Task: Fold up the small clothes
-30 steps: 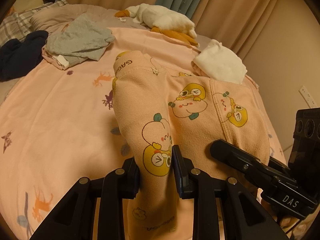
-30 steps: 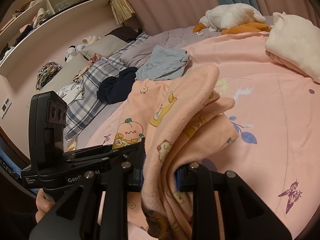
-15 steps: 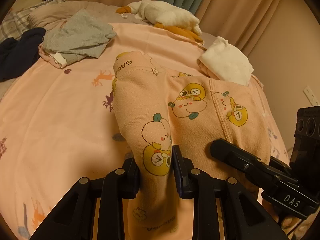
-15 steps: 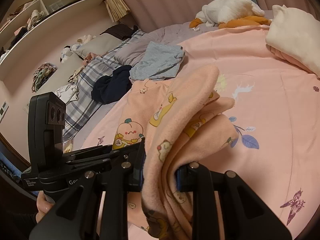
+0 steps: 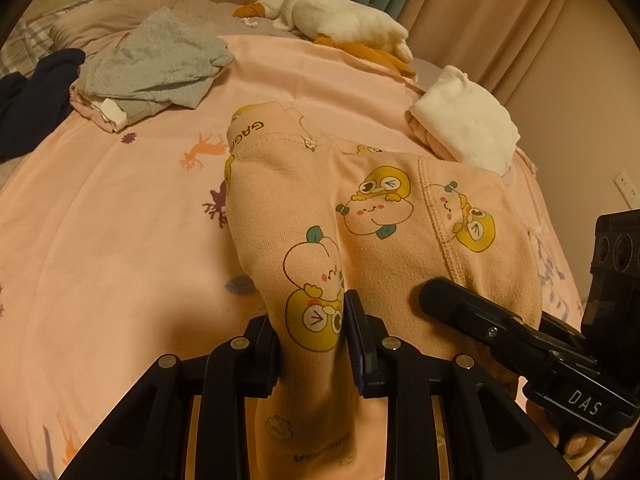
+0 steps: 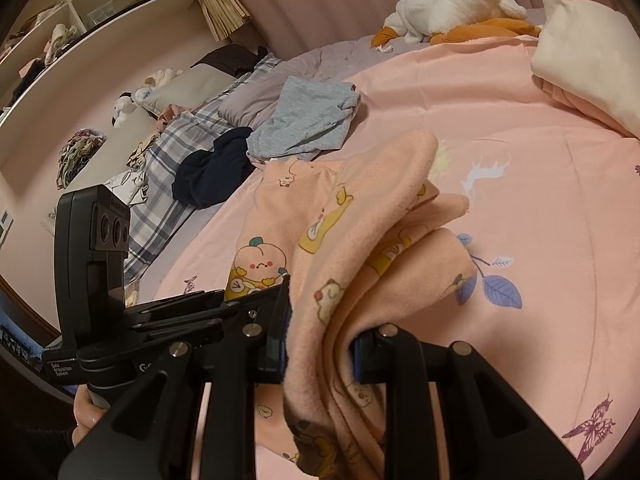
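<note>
While both grippers sink a little toward the bed, the left gripper and right gripper keep their fingers pinching the peach garment, draped between them, near edge lifted: the fold is about to land.

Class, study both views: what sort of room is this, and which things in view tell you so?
Most likely a bedroom. A bed covered by a pink printed sheet, a plaid pillow and a plush goose near the curtains point to it, with open shelves of clothes alongside.
</note>
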A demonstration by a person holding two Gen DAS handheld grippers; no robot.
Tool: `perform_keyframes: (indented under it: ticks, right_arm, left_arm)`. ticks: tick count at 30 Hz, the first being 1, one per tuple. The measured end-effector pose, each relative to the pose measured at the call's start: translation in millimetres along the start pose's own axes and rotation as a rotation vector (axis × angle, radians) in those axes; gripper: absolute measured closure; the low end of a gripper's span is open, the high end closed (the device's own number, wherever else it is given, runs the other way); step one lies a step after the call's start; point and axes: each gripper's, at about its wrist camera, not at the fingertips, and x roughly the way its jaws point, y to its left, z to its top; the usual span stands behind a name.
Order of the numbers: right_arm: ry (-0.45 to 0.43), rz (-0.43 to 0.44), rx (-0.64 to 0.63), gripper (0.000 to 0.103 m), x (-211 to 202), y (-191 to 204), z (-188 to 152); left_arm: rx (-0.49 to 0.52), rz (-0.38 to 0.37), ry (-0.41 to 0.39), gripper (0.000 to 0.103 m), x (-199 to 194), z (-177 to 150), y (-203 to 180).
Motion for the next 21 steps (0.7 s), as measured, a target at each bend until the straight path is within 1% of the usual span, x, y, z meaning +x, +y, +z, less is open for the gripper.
perform_keyframes:
  ticks: [21]
  right_arm:
    - [0.033, -0.006, 0.025, 0.080, 23.0, -16.1, 5.9]
  left_arm:
    - [-0.006, 0.018, 0.032, 0.077, 22.3, 6.2, 4.6]
